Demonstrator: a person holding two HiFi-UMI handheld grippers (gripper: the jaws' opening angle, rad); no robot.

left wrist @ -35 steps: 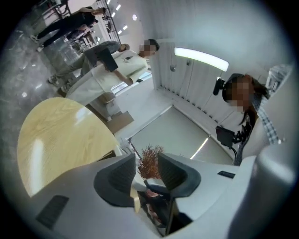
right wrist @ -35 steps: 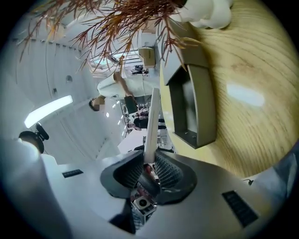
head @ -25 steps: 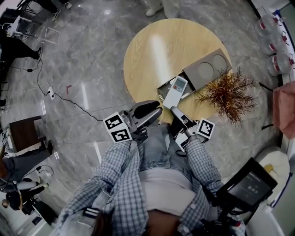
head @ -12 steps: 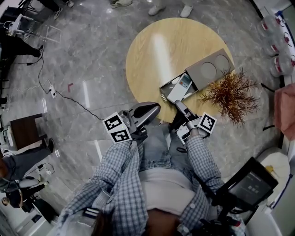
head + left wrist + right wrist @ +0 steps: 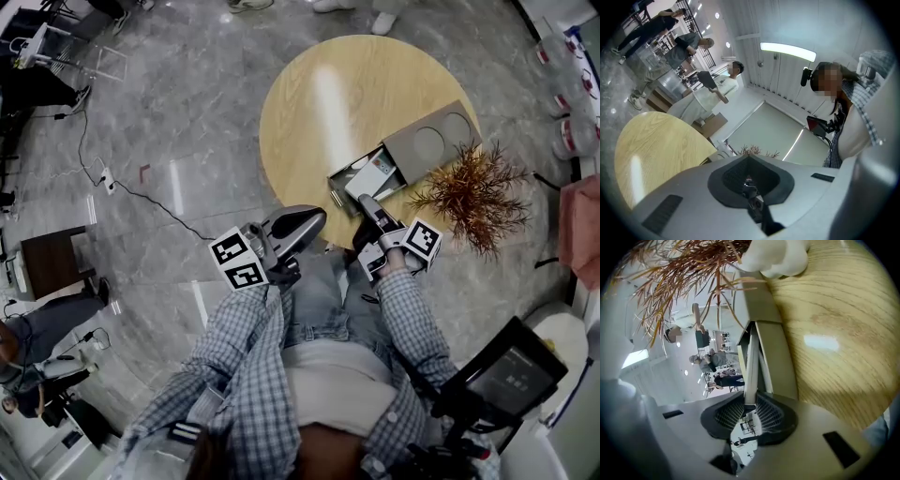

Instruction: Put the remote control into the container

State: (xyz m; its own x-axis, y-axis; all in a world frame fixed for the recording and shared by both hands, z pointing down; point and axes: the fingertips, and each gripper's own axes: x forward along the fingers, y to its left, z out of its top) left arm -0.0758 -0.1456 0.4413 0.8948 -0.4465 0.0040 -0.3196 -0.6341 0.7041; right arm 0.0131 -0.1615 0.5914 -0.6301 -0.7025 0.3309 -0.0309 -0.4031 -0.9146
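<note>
A white remote control (image 5: 374, 176) slants into the open compartment of the grey container (image 5: 339, 180) on the round wooden table (image 5: 309, 103). My right gripper (image 5: 367, 202) is shut on the remote's near end. In the right gripper view the remote (image 5: 751, 357) stands edge-on between the pads, reaching into the container (image 5: 777, 364). My left gripper (image 5: 317, 221) hangs off the table's near edge above the person's lap. It is shut with nothing in it, and in its own view the jaws (image 5: 749, 164) meet with no gap.
The container's flat part with two round recesses (image 5: 431, 142) lies to the right of the compartment. A dried brown plant (image 5: 469, 192) stands at the table's right edge, close to my right gripper, with its white base (image 5: 776, 256) beside the container. People stand beyond the table.
The right gripper has carried the remote forward and to the right, and its far end has sunk into the compartment. The left gripper has stayed where it was.
</note>
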